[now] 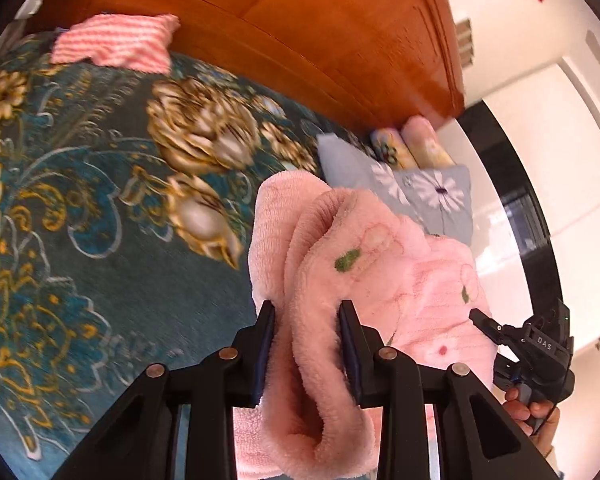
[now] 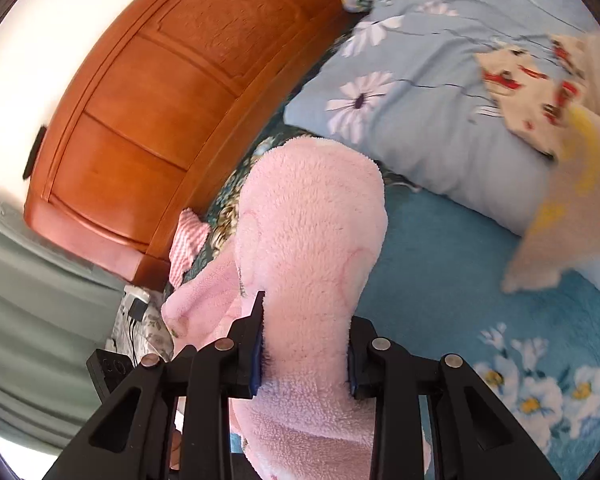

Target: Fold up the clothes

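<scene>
A fluffy pink garment (image 1: pixel 340 264) with small green and red motifs hangs bunched above the bed. My left gripper (image 1: pixel 306 312) is shut on a thick fold of it, the fleece bulging out between the two fingers. In the right wrist view the same pink garment (image 2: pixel 312 232) fills the middle, and my right gripper (image 2: pixel 304 320) is shut on another fold; its right fingertip is buried in the fleece. The right gripper (image 1: pixel 500 330) also shows at the right edge of the left wrist view, held by a hand (image 1: pixel 528 408).
A teal floral blanket (image 1: pixel 100 220) covers the bed, with a wooden headboard (image 1: pixel 300 32) behind it. A pink striped cloth (image 1: pixel 116 40) lies near the headboard. Blue daisy pillows (image 2: pixel 440 92) and a cream printed garment (image 2: pixel 560 160) lie to the right. A bedside stand with chargers (image 2: pixel 136 312) is at lower left.
</scene>
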Tool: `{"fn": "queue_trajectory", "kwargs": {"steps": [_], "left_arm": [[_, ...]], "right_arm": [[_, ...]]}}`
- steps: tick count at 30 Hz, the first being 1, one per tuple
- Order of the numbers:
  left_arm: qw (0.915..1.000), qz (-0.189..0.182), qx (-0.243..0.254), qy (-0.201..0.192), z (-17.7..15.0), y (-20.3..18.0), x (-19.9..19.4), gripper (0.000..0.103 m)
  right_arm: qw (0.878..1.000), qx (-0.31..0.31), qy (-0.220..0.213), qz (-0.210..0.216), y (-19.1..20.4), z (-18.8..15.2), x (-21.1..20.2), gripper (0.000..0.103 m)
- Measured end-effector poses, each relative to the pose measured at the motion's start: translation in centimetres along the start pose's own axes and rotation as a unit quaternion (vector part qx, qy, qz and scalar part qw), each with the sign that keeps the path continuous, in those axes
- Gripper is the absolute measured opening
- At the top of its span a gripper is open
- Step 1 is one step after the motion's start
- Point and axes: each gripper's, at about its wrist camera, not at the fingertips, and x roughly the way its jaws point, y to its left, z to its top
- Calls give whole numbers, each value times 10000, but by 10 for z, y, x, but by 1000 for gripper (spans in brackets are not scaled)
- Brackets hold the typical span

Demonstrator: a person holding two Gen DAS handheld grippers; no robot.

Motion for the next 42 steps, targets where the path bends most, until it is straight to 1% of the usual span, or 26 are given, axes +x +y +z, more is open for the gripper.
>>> {"fn": "queue_trajectory", "kwargs": {"steps": [3, 7, 9, 12, 15, 18, 20, 21, 23, 24, 25, 28, 30, 31, 33, 35, 38, 41, 42], "left_arm": [[9979, 303, -368, -448, 24, 32, -13, 33], [9886, 737, -744, -1079, 48, 63, -30, 33], [9821, 927, -910, -1361, 56, 75, -35, 33], [9728, 1114, -1092, -1713, 62, 93, -36, 33], [9673, 1097, -1374, -1828, 58, 112, -28, 33], [9689, 1279, -1291, -1680, 56, 117, -15, 33], [9701, 1479, -1169, -1528, 56, 118, -7, 33], [9703, 1546, -1131, -1474, 56, 119, -4, 33], [9709, 1546, -1119, -1443, 56, 121, -2, 33], [9711, 1556, -1105, -1432, 56, 121, -3, 36], [9708, 1599, -1065, -1434, 57, 119, -6, 36], [9671, 1856, -751, -1569, 63, 103, -20, 34], [9633, 2041, -479, -1674, 68, 92, -27, 34], [9621, 2093, -395, -1700, 68, 88, -30, 35], [9595, 2191, -231, -1754, 69, 79, -34, 35], [9578, 2240, -92, -1797, 67, 70, -36, 36], [9551, 2335, 90, -1822, 64, 60, -32, 36], [9530, 2382, 134, -1867, 62, 55, -29, 36], [9526, 2395, 162, -1869, 62, 54, -27, 36]], "right_arm": [[9981, -489, 319, 179, 43, 33, 48, 32], [9898, -1138, 742, 417, 99, 78, 111, 32], [9866, -1320, 867, 421, 111, 87, 135, 32], [9813, -1567, 1039, 407, 126, 97, 169, 32], [9752, -1813, 1209, 393, 140, 108, 204, 32], [9681, -2057, 1379, 378, 155, 119, 239, 32], [9668, -2127, 1389, 284, 156, 126, 252, 32], [9675, -2112, 1373, 221, 152, 129, 257, 32], [9710, -1970, 1352, -29, 139, 134, 265, 32], [9728, -1889, 1335, -155, 131, 135, 266, 32], [9746, -1820, 1285, -237, 124, 135, 265, 32], [9792, -1793, 929, -202, 117, 135, 245, 32], [9777, -1950, 765, -164, 124, 127, 229, 32], [9765, -2038, 688, -145, 128, 123, 221, 32], [9708, -2297, 681, -120, 138, 107, 210, 32], [9620, -2632, 706, -178, 145, 87, 206, 32], [9482, -3075, 736, -319, 151, 60, 209, 32], [9417, -3229, 775, -534, 146, 44, 219, 32], [9417, -3217, 801, -569, 143, 42, 222, 32]]}}
